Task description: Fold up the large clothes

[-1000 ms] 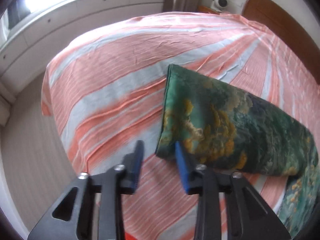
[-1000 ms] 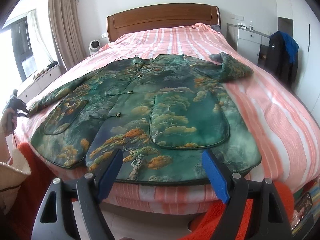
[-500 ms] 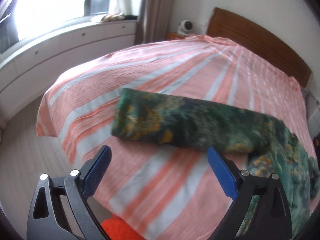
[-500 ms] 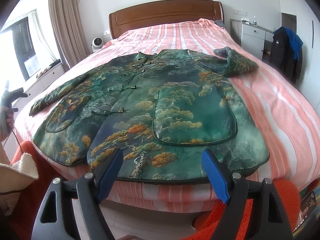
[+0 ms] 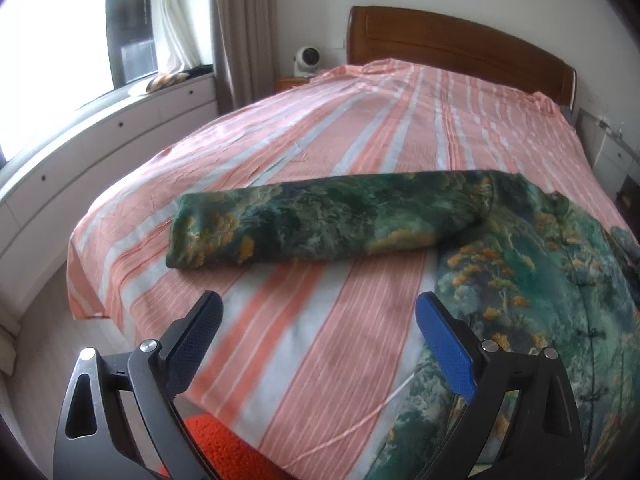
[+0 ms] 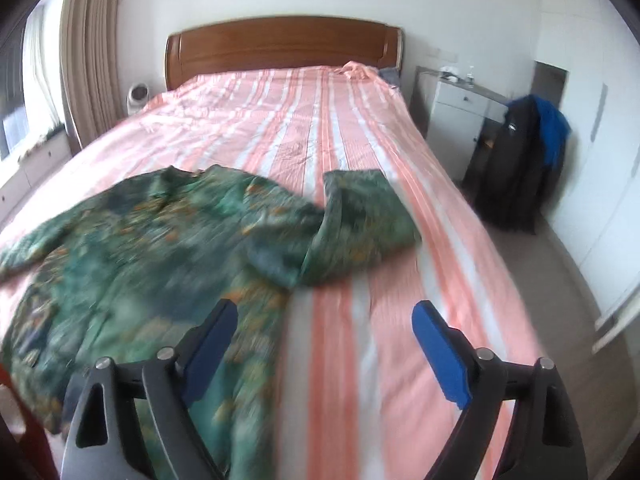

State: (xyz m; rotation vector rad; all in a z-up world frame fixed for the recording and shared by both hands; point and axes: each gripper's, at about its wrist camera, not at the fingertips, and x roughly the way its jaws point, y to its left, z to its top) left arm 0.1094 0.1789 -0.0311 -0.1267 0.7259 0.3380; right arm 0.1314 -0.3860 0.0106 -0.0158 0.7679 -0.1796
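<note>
A large green jacket with a gold tree print lies spread flat on the striped bed. In the left wrist view its left sleeve stretches out flat across the sheet from the body. In the right wrist view the other sleeve lies bent on the bed. My left gripper is open and empty, above the bed's near edge, short of the sleeve. My right gripper is open and empty, over the jacket's right hem side.
The bed has a wooden headboard. A window bench with drawers and curtains run along the left. A white nightstand and a chair draped with dark and blue clothes stand on the right. A small white fan sits by the headboard.
My left gripper opened wide and drew back from the sleeve cuff, swinging right. My right gripper swung right and forward, so the jacket now sits to its left; that view is blurred.
</note>
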